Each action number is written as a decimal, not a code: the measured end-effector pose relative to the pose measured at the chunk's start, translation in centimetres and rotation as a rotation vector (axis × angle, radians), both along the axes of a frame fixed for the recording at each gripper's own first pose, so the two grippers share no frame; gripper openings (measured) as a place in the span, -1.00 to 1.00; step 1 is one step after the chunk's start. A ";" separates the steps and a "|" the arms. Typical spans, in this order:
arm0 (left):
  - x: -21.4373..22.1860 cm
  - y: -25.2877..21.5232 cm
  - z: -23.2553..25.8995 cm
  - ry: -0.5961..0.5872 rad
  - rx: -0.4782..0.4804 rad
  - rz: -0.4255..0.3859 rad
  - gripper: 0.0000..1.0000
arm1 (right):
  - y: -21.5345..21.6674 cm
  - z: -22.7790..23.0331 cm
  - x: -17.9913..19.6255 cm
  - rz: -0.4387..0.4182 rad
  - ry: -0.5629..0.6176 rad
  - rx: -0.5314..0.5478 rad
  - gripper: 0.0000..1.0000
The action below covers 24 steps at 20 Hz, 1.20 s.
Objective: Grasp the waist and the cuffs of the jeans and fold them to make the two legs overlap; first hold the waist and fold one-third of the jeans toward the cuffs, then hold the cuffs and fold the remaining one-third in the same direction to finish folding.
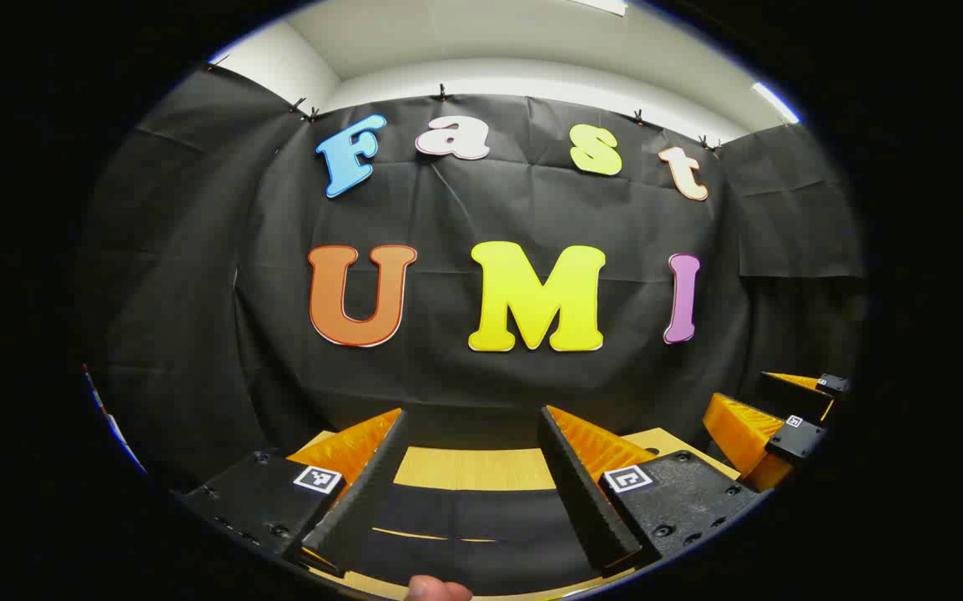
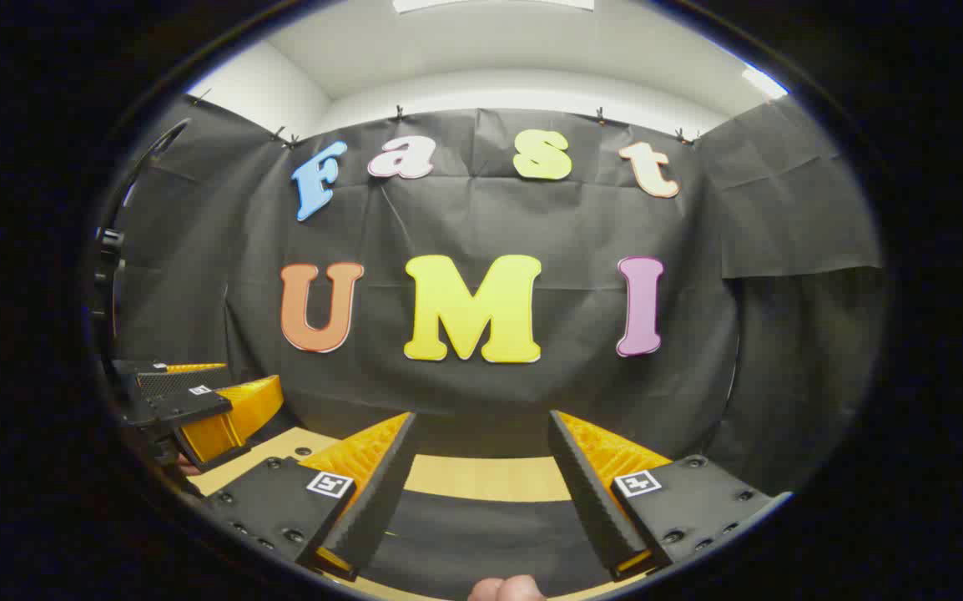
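Flanking dark jeans on the wooden table, spread hand-held grippers.

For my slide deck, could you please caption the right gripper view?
Right gripper open above the wooden table, left gripper alongside, facing the booth wall.

The right gripper points level toward the black cloth wall, its two fingers spread wide apart with nothing between them. Below and between the fingers lies a dark cloth on a light wooden table, whose bare strip shows just ahead of the cloth; what the cloth is cannot be told. Off to the gripper's left, near the table's edge, the left gripper hangs at about the same height. A fingertip shows at the bottom edge, behind the fingers. White ceiling runs above the wall.
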State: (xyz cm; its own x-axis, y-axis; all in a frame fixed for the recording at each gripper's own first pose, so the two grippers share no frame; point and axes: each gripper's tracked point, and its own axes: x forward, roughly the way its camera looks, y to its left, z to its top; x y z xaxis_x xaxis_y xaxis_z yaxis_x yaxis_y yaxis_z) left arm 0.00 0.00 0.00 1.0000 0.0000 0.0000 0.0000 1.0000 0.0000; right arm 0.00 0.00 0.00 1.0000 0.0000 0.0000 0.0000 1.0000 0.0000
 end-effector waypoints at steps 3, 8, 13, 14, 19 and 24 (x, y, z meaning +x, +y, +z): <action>0.3 0.1 0.0 -0.011 0.008 0.001 0.96 | -1.5 -0.1 0.1 -0.027 -0.004 -0.017 0.92; 0.8 0.0 -0.2 -0.022 -0.008 -0.003 0.96 | -3.6 -0.4 0.0 -0.072 0.003 -0.037 0.92; 1.0 -0.5 -0.9 0.000 -0.012 -0.012 0.96 | -3.7 -0.7 -0.3 -0.063 0.009 -0.041 0.94; 0.9 -0.4 -0.8 0.001 -0.010 -0.011 0.96 | -3.7 -0.7 -0.3 -0.060 0.010 -0.037 0.94; 0.7 0.2 -1.7 0.016 0.002 0.003 0.96 | -3.8 -1.8 -0.1 -0.044 0.038 -0.021 0.92; 0.4 2.7 -4.3 0.082 -0.025 0.063 0.96 | -6.8 -4.0 0.3 -0.036 0.096 -0.010 0.92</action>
